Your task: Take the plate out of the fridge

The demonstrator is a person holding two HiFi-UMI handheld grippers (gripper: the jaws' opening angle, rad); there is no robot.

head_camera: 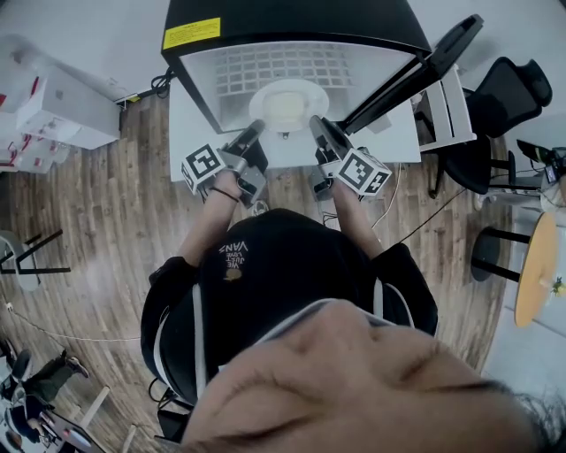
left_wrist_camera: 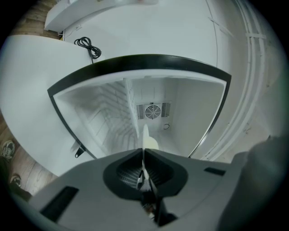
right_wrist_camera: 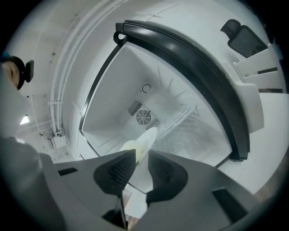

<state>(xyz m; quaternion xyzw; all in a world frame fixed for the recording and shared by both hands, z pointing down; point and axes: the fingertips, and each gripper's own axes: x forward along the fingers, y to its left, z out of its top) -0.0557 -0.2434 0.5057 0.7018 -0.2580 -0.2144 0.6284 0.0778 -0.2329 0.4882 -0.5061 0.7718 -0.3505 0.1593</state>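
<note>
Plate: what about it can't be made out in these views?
Head view: the plate is small and washed out; what lies on it is unclear, and the left gripper and right gripper cover its side rims.
Left gripper view: plate seen edge-on, face hidden.
Right gripper view: its lower half behind the jaws.

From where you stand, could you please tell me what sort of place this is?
Probably an office or lab workroom rather than a home kitchen: around the open fridge I can see a black office chair, stacked white boxes and a wood-look floor.

One plate (head_camera: 287,104), one fridge (head_camera: 292,22), two grippers (head_camera: 257,128) (head_camera: 317,124)
</note>
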